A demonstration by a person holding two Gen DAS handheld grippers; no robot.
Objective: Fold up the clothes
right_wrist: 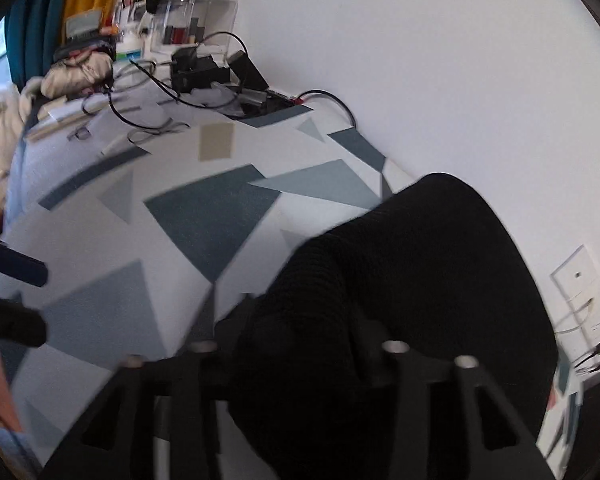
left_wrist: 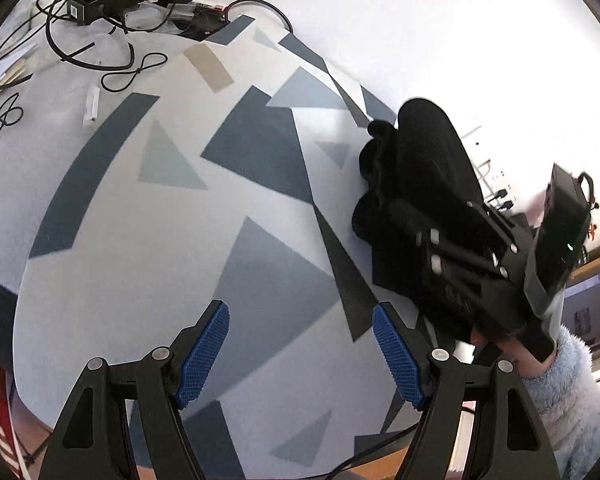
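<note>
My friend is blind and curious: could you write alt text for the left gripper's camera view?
Open left gripper with blue pads hovers over a patterned cloth. To its right, the right gripper is at a bunched black garment near the white wall. Cables lie farther back.

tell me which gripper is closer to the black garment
Right. The right gripper is at the black garment, its fingers buried in the cloth; the left gripper hangs open over the patterned cover beside it.

Both wrist cameras look steeply down along their fingers, close over the patterned cloth; each view shares it, the black garment and the white wall.
</note>
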